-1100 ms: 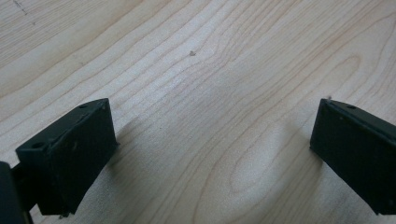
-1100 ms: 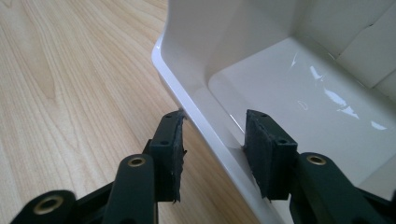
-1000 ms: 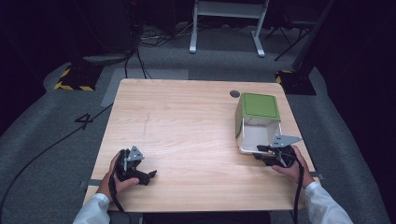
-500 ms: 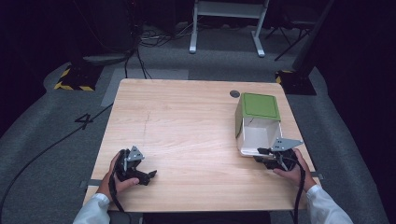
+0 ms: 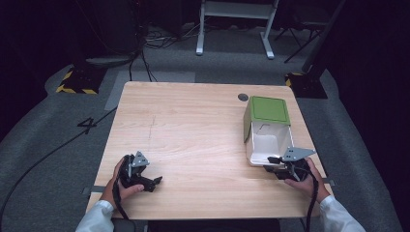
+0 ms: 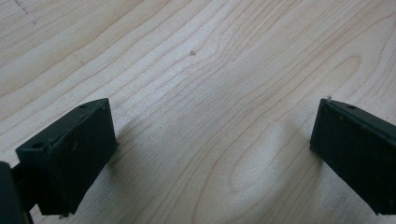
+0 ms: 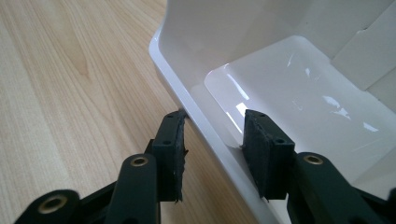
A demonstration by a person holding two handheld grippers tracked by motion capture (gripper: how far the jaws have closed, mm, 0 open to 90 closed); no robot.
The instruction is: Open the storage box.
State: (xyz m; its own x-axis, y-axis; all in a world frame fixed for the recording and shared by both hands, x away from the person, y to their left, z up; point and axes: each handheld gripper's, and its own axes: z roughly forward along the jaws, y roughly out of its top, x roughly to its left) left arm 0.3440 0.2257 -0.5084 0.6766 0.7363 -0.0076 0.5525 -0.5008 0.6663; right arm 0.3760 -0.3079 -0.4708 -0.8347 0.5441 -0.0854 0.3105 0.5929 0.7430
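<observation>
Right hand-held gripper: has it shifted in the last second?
Yes, slightly. The right hand-held gripper has edged toward the near table edge, and the white box has come with it, now straddled by its jaws.

The right gripper (image 5: pixel 273 164) sits farther back toward the person than a second ago, and the white box (image 5: pixel 265 142) comes with it, its open end drawn nearer the table edge (image 5: pixel 203 215) (one jaw inside the front wall, one outside, in the right gripper view).
</observation>
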